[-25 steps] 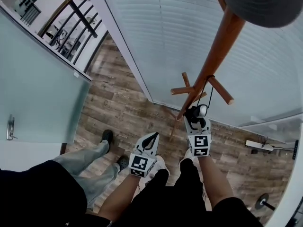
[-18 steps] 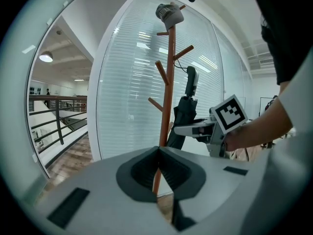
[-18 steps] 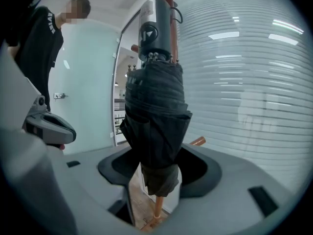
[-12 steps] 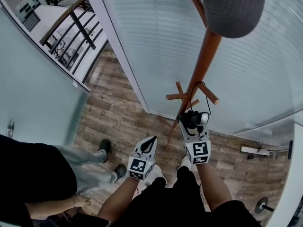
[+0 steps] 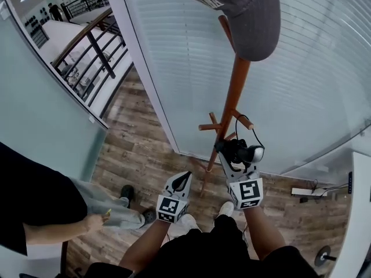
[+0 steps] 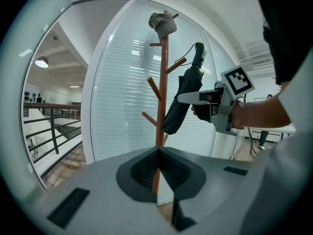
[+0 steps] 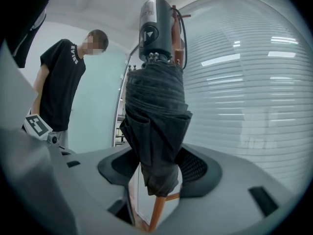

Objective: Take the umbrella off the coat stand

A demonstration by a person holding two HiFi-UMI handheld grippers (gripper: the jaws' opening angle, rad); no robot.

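A folded black umbrella [image 5: 234,149] [image 6: 183,102] [image 7: 154,116] stands upright beside the wooden coat stand [image 5: 235,91] [image 6: 164,82]. My right gripper [image 5: 232,153] [image 7: 156,173] is shut on its fabric body. The silver-black handle [image 5: 255,153] [image 7: 155,28] points up. Its thin black strap [image 5: 255,135] loops over a short peg [image 5: 243,120]. A grey cap [image 5: 243,10] [image 6: 162,23] sits on top of the stand. My left gripper [image 5: 185,177] [image 6: 157,153] is shut and empty, lower and to the left, pointing at the stand's pole.
A glass wall with white blinds [image 5: 174,51] runs right behind the stand. Another person in a black shirt [image 5: 35,201] [image 7: 58,92] stands to the left on the wooden floor [image 5: 139,149]. A railing [image 5: 93,45] lies far left, a power strip [image 5: 304,191] on the floor at right.
My right gripper has lifted the umbrella up along the stand, and the strap now hangs slacker from the peg. The left gripper rose a little. The other person has shifted to the left.
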